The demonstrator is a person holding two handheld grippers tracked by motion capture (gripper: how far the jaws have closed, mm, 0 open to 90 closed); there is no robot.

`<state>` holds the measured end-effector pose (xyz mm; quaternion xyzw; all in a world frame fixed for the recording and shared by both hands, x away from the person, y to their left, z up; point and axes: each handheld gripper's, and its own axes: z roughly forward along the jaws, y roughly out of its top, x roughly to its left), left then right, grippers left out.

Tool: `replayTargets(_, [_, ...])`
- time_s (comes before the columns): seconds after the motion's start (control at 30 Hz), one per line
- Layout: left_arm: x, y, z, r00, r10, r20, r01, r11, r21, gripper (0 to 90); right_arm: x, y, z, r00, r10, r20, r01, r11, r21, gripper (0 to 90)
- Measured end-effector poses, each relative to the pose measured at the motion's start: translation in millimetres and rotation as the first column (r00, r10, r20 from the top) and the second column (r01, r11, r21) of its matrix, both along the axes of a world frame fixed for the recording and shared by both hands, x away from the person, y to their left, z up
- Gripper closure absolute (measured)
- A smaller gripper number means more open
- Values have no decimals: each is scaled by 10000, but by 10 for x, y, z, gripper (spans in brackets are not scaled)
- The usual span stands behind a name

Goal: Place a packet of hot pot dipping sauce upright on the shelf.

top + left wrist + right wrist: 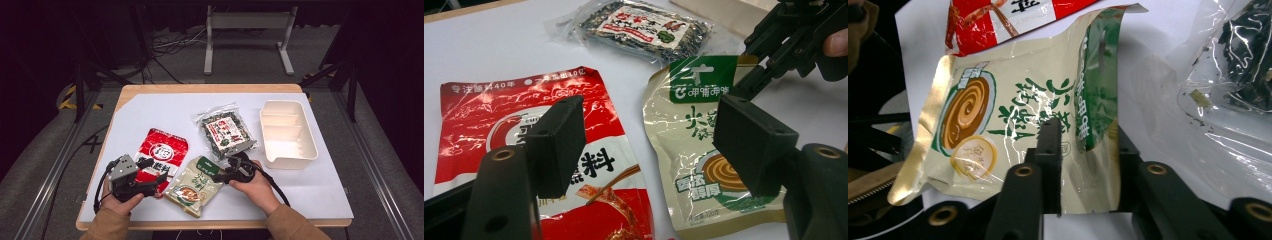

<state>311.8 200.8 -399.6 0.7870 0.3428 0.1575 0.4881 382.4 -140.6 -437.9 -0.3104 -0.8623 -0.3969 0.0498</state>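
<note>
A beige-and-green snack pouch [192,187] lies near the table's front, between a red pouch [161,152] and a clear bag of dark seaweed [226,131]. My right gripper [216,176] grips the beige pouch's [1013,110] top right edge. In the right gripper view one jaw lies on its printed face and the other behind it, with my right gripper [1085,160] shut on that raised edge. My left gripper [152,170] hovers open over the red pouch's lower right corner. In the left gripper view my left gripper [651,145] frames the gap between the red pouch [484,115] and beige pouch [684,150].
A cream divided tray [310,145] stands at the right of the white sheet, next to the seaweed bag [644,25]. The wooden table edge [210,223] runs along the front. A metal stand [247,22] sits on the floor beyond the table.
</note>
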Motion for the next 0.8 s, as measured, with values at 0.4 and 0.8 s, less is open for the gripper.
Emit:
replayTargets(0.4, [19,9,1,10000,16,-16,-16,10000,-4,293,-34,38,51,9970,476,604,-453,9982,-384,894])
replayTargets(0.8, [26,44,2,9998,189,6,-189,9998,-63,293,-117,51,328,9937,788,798,-773,9968,-212,897])
